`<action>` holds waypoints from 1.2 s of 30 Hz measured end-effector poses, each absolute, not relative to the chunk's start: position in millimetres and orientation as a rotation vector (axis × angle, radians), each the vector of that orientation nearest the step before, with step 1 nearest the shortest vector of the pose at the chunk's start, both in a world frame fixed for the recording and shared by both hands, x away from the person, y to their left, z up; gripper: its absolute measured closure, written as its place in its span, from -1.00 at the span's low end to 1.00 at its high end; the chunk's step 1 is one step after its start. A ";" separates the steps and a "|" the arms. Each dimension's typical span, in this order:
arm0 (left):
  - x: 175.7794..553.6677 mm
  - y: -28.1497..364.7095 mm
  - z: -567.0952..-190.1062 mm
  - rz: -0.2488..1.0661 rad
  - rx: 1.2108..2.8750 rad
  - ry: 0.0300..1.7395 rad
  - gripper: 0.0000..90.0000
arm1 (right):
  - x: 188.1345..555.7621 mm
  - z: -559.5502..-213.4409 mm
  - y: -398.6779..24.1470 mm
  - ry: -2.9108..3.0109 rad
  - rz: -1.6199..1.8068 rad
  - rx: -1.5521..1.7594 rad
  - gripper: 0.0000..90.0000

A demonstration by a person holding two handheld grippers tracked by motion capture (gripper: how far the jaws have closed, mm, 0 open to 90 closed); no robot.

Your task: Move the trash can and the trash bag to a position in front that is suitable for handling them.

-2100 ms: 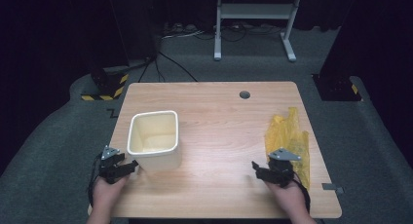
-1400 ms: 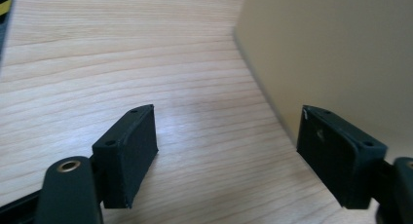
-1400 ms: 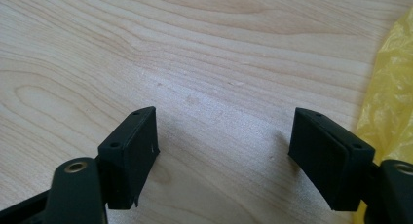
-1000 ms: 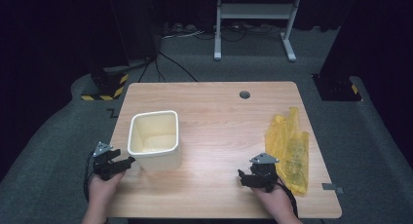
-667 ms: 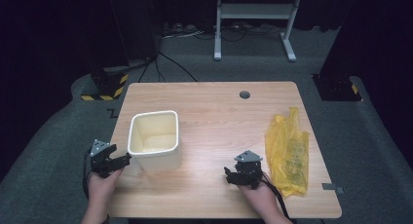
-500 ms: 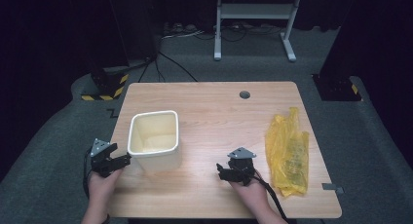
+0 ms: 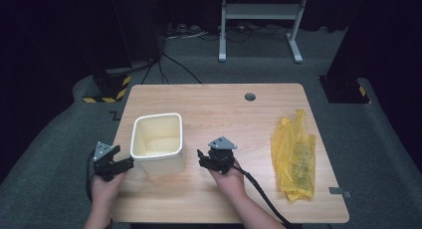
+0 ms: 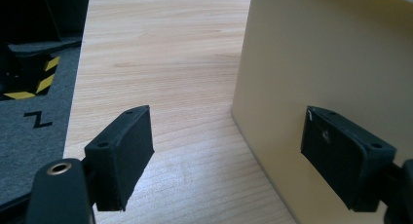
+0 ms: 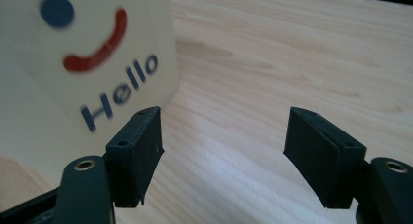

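Beside the cream bin (image 7: pixel 158 143), both hands hold each tool (image 7: pixel 201 156) level, jaws apart

The cream bin (image 9: pixel 73 78) carries the word "Hello" in dark blue letters on its side wall, seen in the right gripper view. Above the word stands a smiley sign: a dark blue dot and a curved red stroke. The print on the yellow plastic bag (image 7: pixel 293 154) is too faint to read.
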State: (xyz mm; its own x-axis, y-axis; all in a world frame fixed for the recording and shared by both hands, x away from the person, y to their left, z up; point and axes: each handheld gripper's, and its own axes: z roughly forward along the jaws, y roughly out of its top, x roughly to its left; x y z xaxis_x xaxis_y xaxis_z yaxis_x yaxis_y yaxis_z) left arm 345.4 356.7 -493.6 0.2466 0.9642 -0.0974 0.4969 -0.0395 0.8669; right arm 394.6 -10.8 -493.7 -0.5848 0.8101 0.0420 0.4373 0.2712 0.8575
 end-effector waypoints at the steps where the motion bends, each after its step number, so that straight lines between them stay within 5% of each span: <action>1: 345.6 357.1 -493.8 0.690 1.667 1.369 -0.57 | 397.0 -491.6 -6.5 2.142 1.252 1.117 -0.35; 11: 345.2 355.5 -492.2 0.689 1.654 1.349 -0.52 | 406.6 -483.9 26.0 2.159 1.275 1.027 -0.30; 14: 344.7 354.4 -491.7 0.694 1.649 1.340 -0.45 | 402.9 -483.8 28.9 2.177 1.282 1.025 -0.12; 36: 351.6 313.3 -483.3 0.594 1.698 1.260 -0.28 | 387.7 -479.3 -14.4 2.155 1.231 1.012 -0.12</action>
State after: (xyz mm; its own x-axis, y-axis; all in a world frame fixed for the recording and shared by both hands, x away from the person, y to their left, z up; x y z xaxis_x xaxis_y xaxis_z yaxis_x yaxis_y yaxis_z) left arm 351.6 313.3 -483.3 0.3620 0.9225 -0.1337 0.4839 -0.0634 0.8728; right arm 387.7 -14.4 -479.3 -0.6251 0.7800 -0.0288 0.3711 0.3295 0.8682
